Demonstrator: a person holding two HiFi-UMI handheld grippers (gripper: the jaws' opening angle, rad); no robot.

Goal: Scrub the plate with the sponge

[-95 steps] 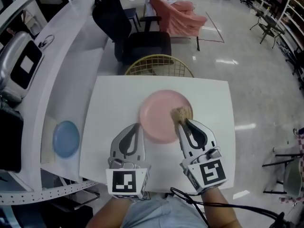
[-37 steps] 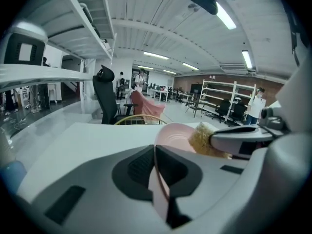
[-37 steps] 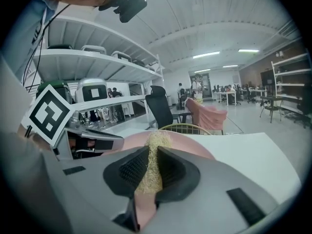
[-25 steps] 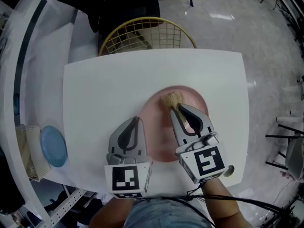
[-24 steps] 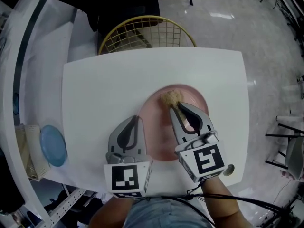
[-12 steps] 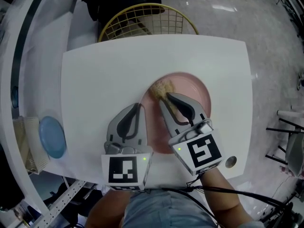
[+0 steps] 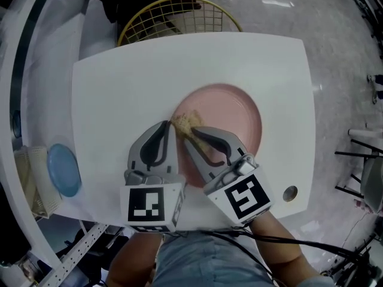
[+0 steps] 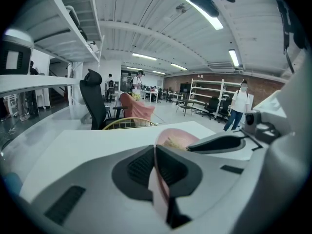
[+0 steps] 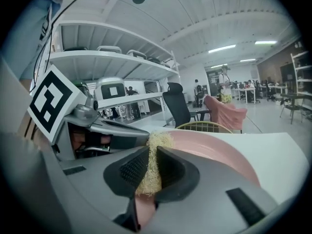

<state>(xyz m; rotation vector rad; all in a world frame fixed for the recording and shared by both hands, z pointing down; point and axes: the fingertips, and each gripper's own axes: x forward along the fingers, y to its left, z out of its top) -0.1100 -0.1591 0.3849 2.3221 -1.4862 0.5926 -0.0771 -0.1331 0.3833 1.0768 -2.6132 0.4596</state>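
sponge (image 7: 183, 122) in right gripper (image 7: 191, 130), at plate (image 7: 234, 113) rim beside left gripper (image 7: 167, 126)

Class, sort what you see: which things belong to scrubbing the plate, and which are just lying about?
In use: pink plate, rim clamped by left gripper; sponge, held by right gripper.
Lying about: blue plate beside the table; yellow wire basket behind it.

1 pink plate (image 7: 236, 115). 1 sponge (image 7: 184, 122). 2 grippers: left gripper (image 7: 166, 126), right gripper (image 7: 191, 131). 1 white table (image 7: 119, 82). 1 blue disc (image 7: 64, 169), possibly plate. 1 yellow wire frame (image 7: 179, 17).
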